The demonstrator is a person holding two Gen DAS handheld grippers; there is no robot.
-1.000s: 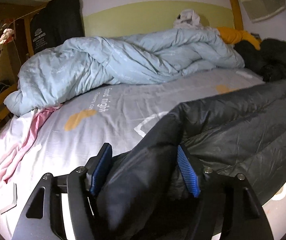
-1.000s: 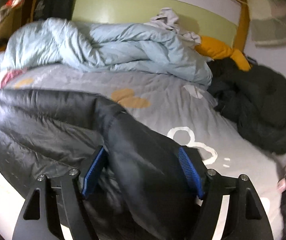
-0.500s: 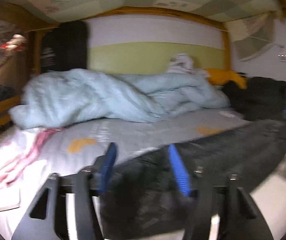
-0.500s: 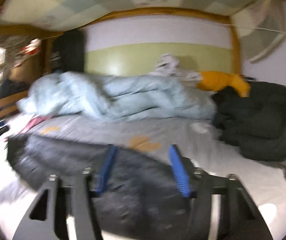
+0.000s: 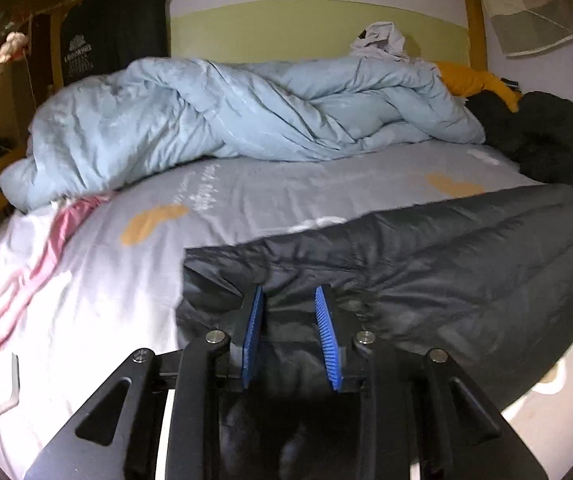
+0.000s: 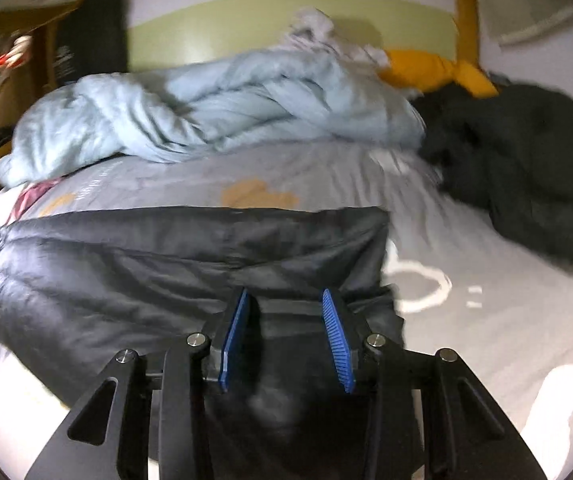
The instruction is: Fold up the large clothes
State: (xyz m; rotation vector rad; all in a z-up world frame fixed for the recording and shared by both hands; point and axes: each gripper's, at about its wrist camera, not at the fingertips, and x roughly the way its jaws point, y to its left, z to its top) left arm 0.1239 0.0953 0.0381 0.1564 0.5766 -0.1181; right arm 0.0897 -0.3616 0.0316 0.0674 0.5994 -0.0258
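In the left wrist view, the left claw (image 5: 289,298) sat near the bottom, its ribbed blue pads drawn in narrow after just closing, with a bunched ridge of the black puffer jacket (image 5: 426,256) caught between them; whether the pads truly pinched the cloth was hard to make out, since the fabric there sank into shadow. The jacket was quilted, slightly glossy and creased, spread in a long band across the near right part of the bed (image 5: 86,292), its right end cut off by the frame edge. The bed's sheet was smooth grey with orange patches and pale lettering. Farther off lay a rumpled pale blue duvet (image 5: 222,120) in thick soft folds, a strip of pink cloth (image 5: 58,240) at the left, a mustard yellow cushion (image 5: 474,80) and a dark fuzzy heap (image 5: 546,136) at the far right. In the right wrist view, which was blurred, the right claw (image 6: 284,304) had likewise just closed to a fairly narrow gap around a fold of the same black jacket (image 6: 146,264), which stretched leftward over the near bed (image 6: 466,340) with its left end gathered and running out of frame. The blue duvet (image 6: 206,116), the yellow cushion (image 6: 434,68) and the dark heap (image 6: 526,168) were smeared beyond.
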